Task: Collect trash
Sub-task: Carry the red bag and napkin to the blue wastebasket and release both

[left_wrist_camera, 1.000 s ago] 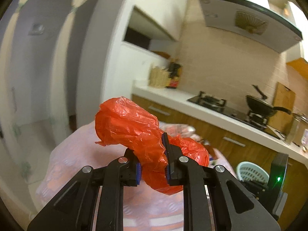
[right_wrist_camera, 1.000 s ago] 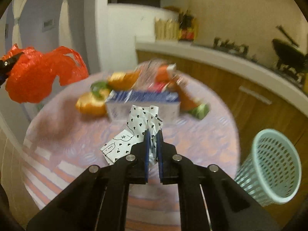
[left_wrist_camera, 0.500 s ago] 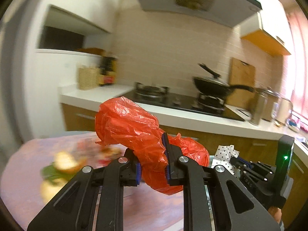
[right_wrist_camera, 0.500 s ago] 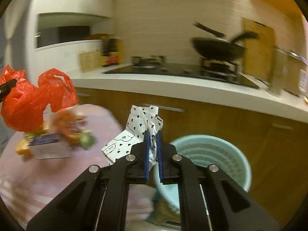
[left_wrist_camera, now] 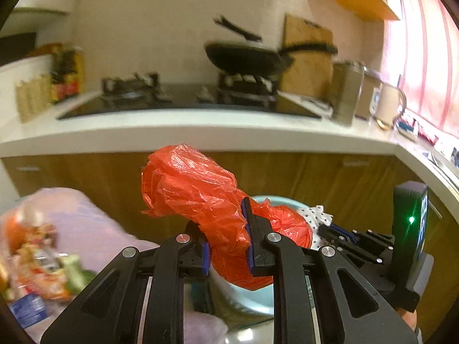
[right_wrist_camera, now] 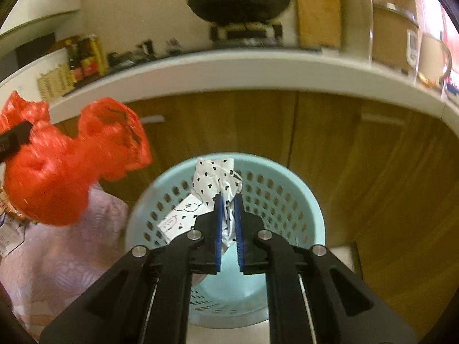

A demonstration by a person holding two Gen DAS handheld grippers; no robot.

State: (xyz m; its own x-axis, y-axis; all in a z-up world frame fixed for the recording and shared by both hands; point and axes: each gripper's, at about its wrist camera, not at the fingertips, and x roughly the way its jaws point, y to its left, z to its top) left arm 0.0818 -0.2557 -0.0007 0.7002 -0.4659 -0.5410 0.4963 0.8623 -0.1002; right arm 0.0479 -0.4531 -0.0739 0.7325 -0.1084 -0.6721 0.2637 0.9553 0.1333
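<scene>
My left gripper (left_wrist_camera: 228, 230) is shut on a crumpled red plastic bag (left_wrist_camera: 200, 192), which bulges above and below the pads. In the right wrist view the same red bag (right_wrist_camera: 66, 166) hangs at the left. My right gripper (right_wrist_camera: 228, 215) is shut on a white paper wrapper with black hearts (right_wrist_camera: 212, 183), held right over the mouth of a light blue perforated waste basket (right_wrist_camera: 281, 192). In the left wrist view that basket (left_wrist_camera: 258, 295) shows behind and below the bag, with the right gripper (left_wrist_camera: 324, 226) and its wrapper (left_wrist_camera: 318, 215) to the right.
A round table with a pale purple cloth (left_wrist_camera: 86, 223) stands left of the basket, with several food wrappers and scraps (left_wrist_camera: 37, 258) on it. Wooden cabinets (right_wrist_camera: 344, 149) under a white counter (left_wrist_camera: 200, 132) rise just behind the basket. A stove and a black wok (left_wrist_camera: 246, 60) sit on top.
Both grippers have swung from over the table to the right and slightly down, toward the cabinets. The basket now lies directly under the right gripper. Both grips are unchanged.
</scene>
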